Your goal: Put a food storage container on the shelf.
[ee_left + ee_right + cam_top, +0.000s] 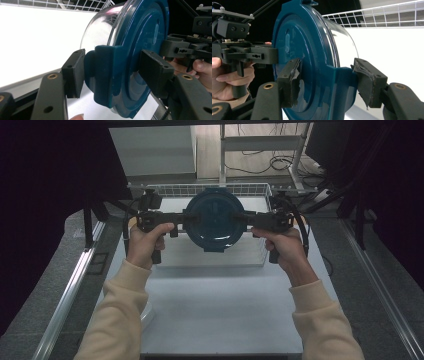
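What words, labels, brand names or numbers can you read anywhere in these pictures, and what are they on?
None can be read.
The blue lid of the clear container shows only moulded ridges and a slot, no lettering.
The left hand-held gripper and right hand-held gripper show screw holes and worn pads, no markings.
The wire basket and white table carry no text.

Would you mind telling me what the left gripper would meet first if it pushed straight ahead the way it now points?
The left gripper already straddles the blue latch tab of the lidded container, so it would press into the container's side at once; beyond that is probably the right gripper.
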A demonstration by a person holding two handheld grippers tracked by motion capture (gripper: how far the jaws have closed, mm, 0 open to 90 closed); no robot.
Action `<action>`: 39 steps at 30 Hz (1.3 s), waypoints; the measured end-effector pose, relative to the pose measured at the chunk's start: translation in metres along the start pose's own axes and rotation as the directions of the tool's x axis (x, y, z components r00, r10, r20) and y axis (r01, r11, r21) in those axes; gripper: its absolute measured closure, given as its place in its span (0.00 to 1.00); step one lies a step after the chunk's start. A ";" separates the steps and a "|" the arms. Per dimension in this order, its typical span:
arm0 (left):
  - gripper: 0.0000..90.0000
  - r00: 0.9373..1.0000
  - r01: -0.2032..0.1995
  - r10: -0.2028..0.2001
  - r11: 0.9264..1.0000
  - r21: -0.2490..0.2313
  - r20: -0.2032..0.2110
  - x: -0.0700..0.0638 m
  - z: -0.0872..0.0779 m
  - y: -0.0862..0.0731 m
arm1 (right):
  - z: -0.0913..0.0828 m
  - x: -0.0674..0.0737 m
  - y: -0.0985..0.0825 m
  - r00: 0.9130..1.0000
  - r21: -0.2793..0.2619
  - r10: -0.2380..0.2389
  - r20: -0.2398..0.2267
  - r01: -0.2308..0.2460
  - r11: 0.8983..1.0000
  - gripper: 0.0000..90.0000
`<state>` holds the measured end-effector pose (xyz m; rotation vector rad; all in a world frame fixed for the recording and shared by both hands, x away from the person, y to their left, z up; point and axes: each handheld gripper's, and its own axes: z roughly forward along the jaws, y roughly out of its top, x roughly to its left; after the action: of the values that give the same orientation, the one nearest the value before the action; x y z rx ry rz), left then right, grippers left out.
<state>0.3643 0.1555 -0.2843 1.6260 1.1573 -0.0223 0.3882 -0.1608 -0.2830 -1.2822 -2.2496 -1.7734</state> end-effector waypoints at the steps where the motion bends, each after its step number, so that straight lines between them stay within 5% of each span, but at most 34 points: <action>1: 0.45 1.000 0.002 -0.002 1.000 0.002 0.005 0.002 0.001 0.002 | 0.001 0.000 0.001 1.000 -0.001 0.000 0.001 0.000 1.000 0.44; 20: 0.44 0.996 0.080 -0.080 0.997 -0.004 0.035 0.035 0.015 0.025 | 0.025 -0.015 0.034 1.000 0.048 -0.008 0.030 0.007 0.999 0.45; 36: 0.43 0.990 0.139 -0.139 0.990 0.016 0.014 0.069 0.038 0.039 | 0.059 -0.047 0.048 0.999 0.078 0.046 0.020 -0.047 0.996 0.45; 39: 0.43 0.985 0.171 -0.171 0.985 0.016 0.020 0.075 0.043 0.039 | 0.064 -0.055 0.048 0.996 0.073 0.081 0.024 -0.082 0.994 0.45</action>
<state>0.4528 0.1752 -0.3141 1.5310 1.2801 -0.1589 0.4829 -0.1397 -0.2931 -1.3644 -2.2164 -1.6422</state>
